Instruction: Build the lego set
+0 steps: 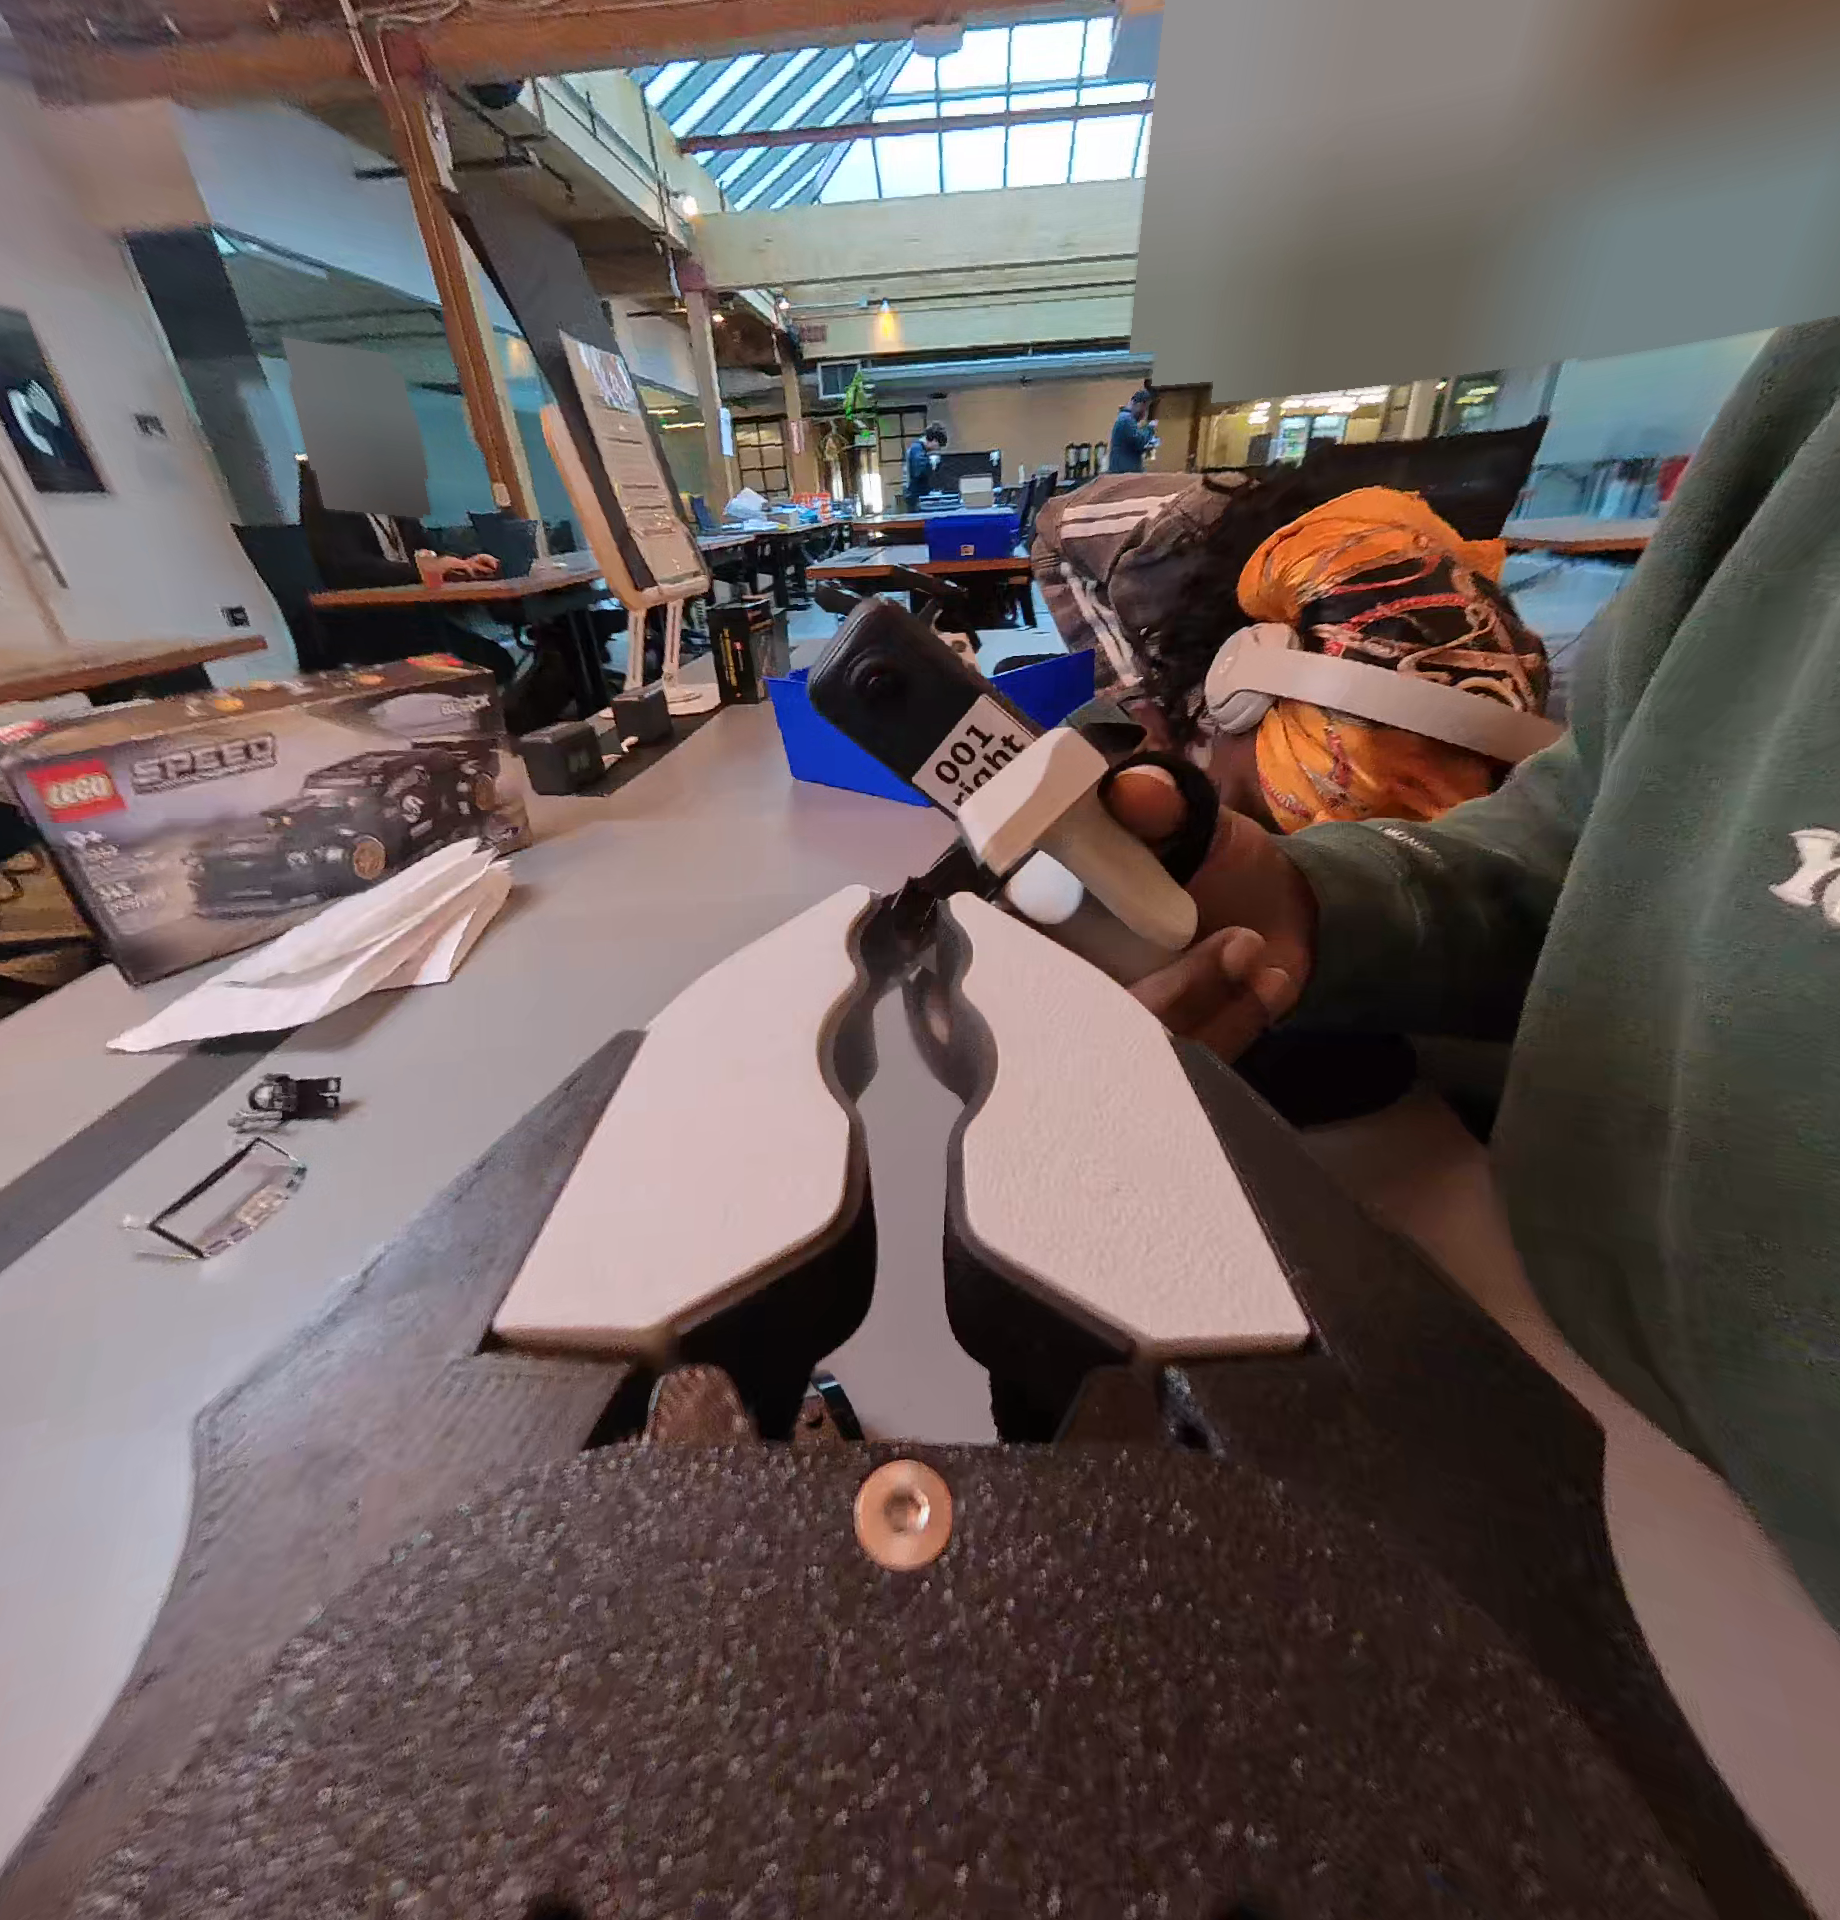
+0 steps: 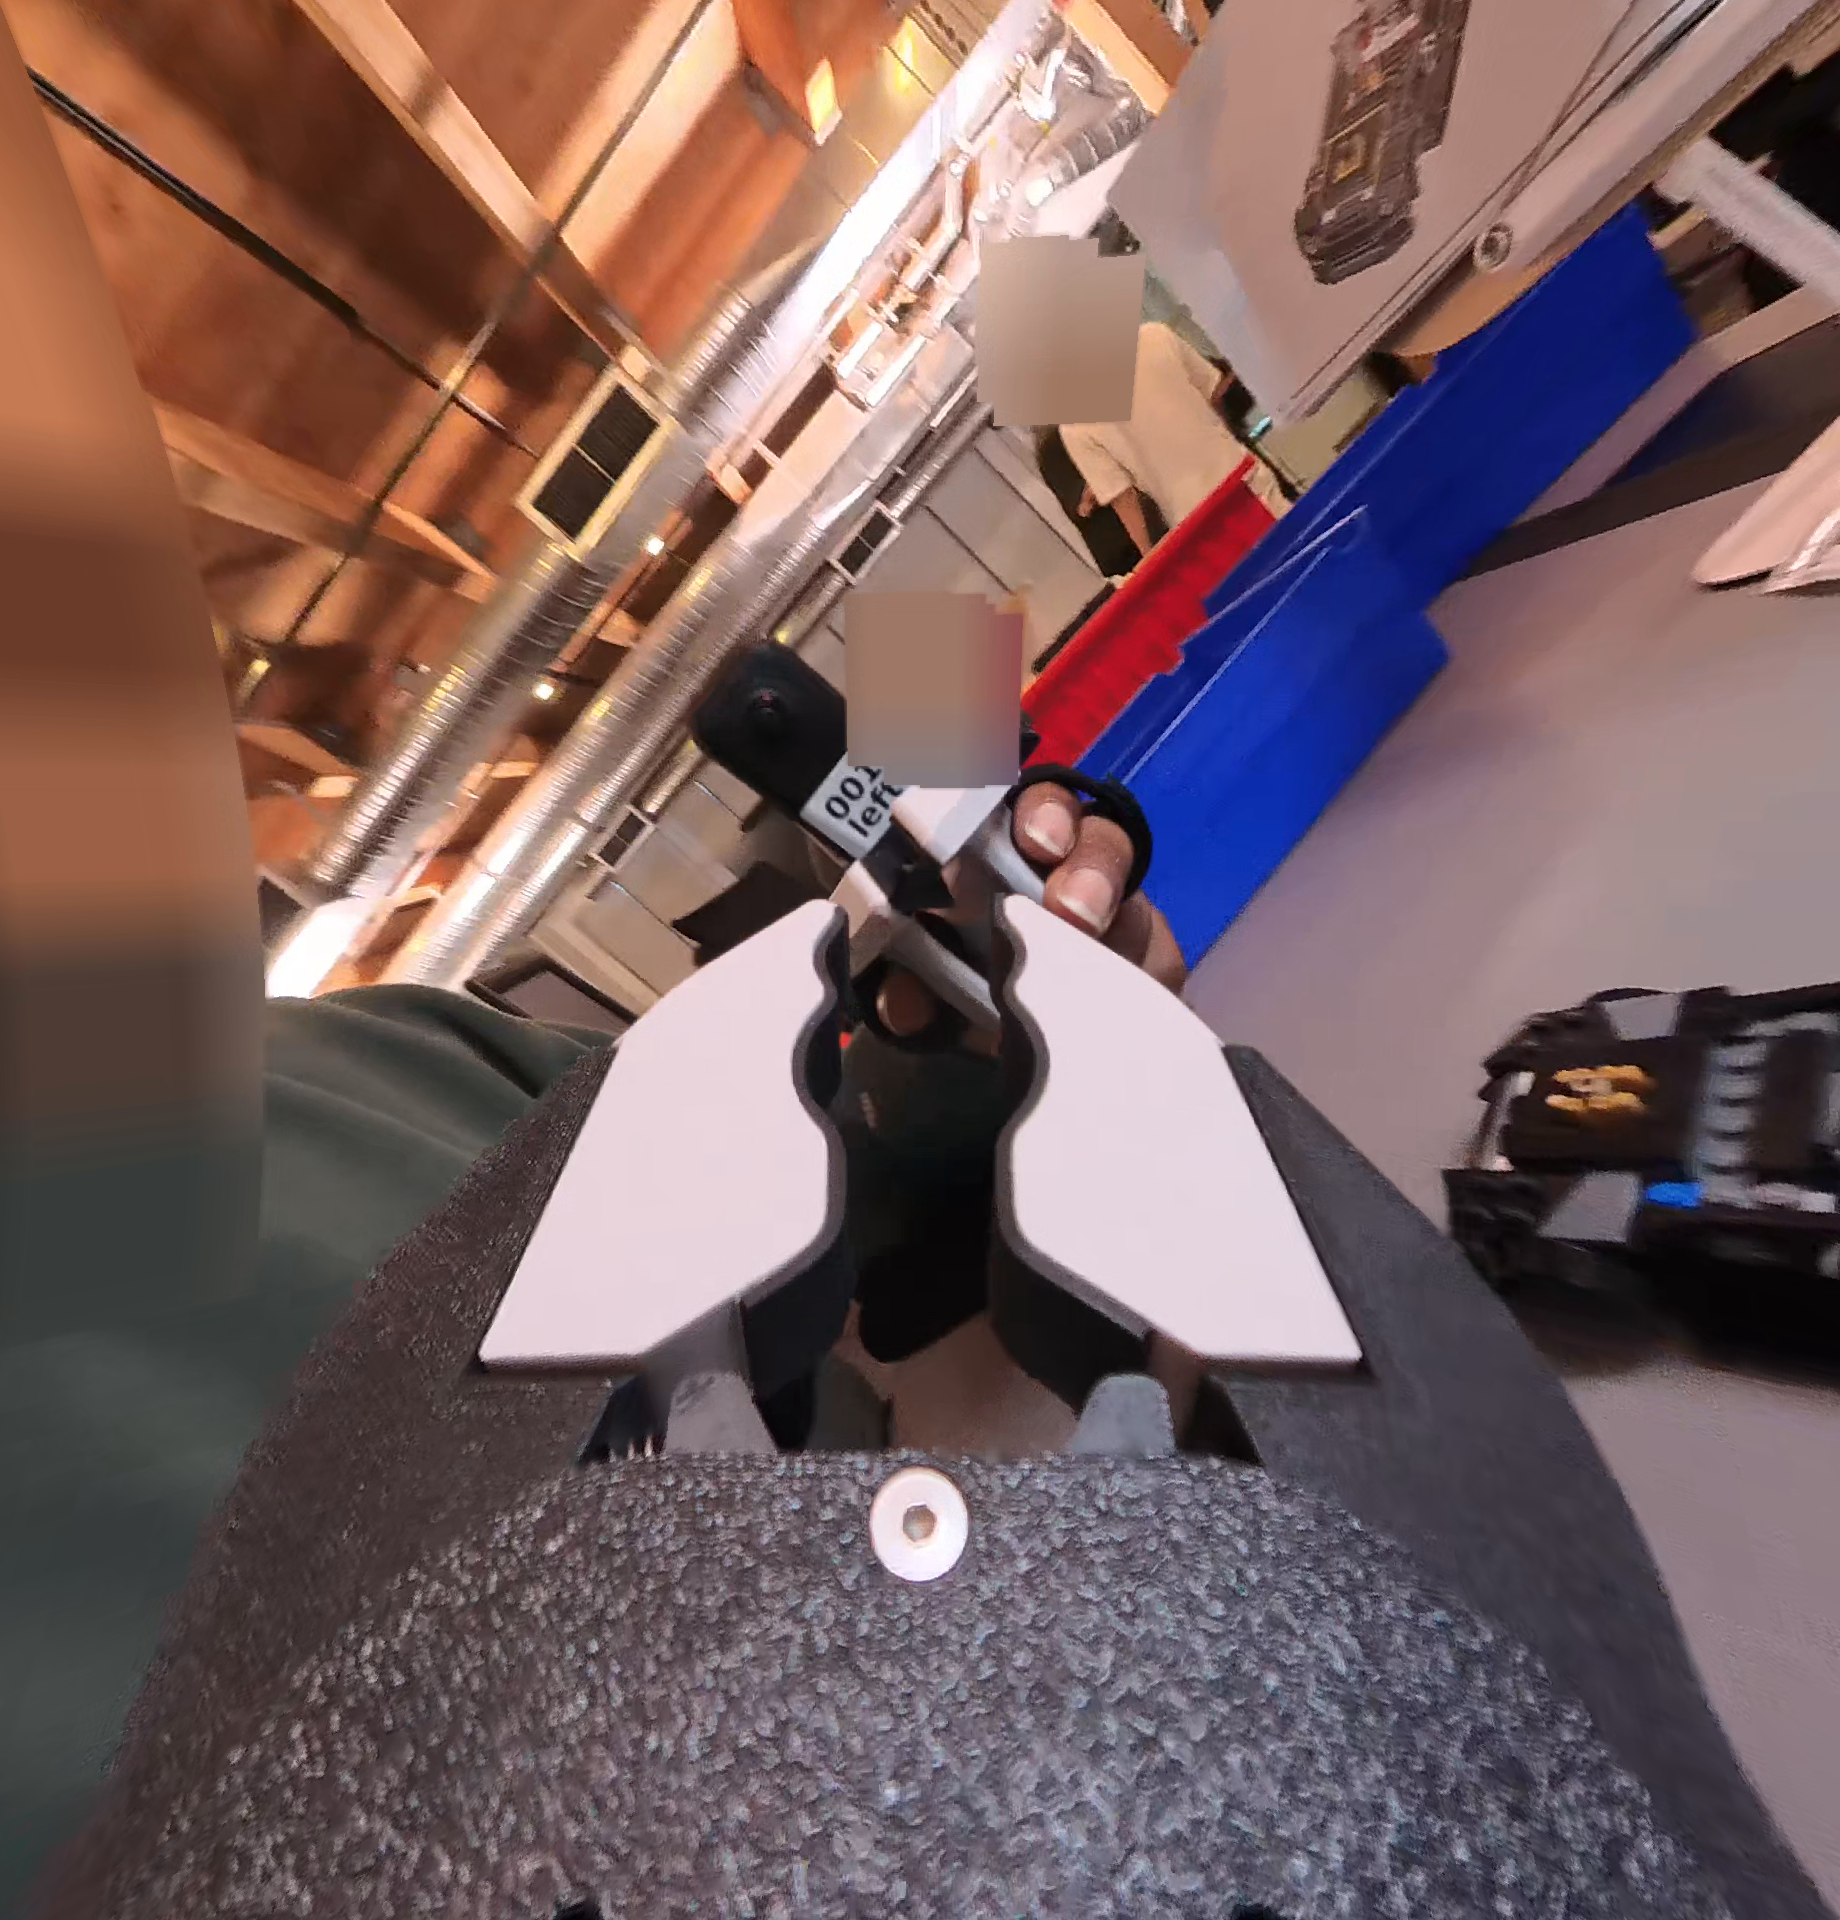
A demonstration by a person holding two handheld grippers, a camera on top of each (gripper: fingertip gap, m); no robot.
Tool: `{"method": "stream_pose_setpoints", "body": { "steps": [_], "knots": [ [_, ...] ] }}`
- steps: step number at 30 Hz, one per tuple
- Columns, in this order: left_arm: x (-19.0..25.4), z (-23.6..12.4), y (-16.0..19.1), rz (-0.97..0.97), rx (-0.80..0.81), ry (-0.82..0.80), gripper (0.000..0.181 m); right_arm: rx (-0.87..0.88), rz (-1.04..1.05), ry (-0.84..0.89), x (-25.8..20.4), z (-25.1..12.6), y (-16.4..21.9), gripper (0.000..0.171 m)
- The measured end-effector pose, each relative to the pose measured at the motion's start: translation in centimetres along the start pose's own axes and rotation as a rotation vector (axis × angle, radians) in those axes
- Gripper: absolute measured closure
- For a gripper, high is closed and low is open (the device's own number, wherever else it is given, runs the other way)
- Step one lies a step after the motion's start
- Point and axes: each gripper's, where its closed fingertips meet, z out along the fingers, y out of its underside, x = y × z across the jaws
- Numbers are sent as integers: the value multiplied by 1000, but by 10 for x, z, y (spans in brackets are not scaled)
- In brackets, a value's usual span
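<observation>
The left gripper is seen nearly closed, its white fingers pinched at the tips on a small black piece. The right gripper, in the left wrist view at 12 o'clock just beyond those tips, meets the same piece; whether it grips it cannot be told. In the right wrist view the right gripper is shown with a clear gap between its tips, and nothing is visible between them there. The partly built black lego car is recorded on the grey worktop at 3 o'clock, blurred. In the left wrist view the lego box stands at 10 o'clock, with white paper sheets just in front of it. Small black parts and a clear plastic piece lie at 9 o'clock. A blue bin is noted at 12 o'clock.
</observation>
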Motion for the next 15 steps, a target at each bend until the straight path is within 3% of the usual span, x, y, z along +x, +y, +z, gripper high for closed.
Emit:
{"method": "stream_pose_setpoints", "body": {
  "steps": [4, 15],
  "knots": [
    [5, 4, 4, 91, -37, -24, 173, 12, 34, -22, -5, 1, 2, 154],
    [1, 9, 22, 164, -118, -87, 174, -30, -46, 141, 15, -8, 6, 168]
  ]
}}
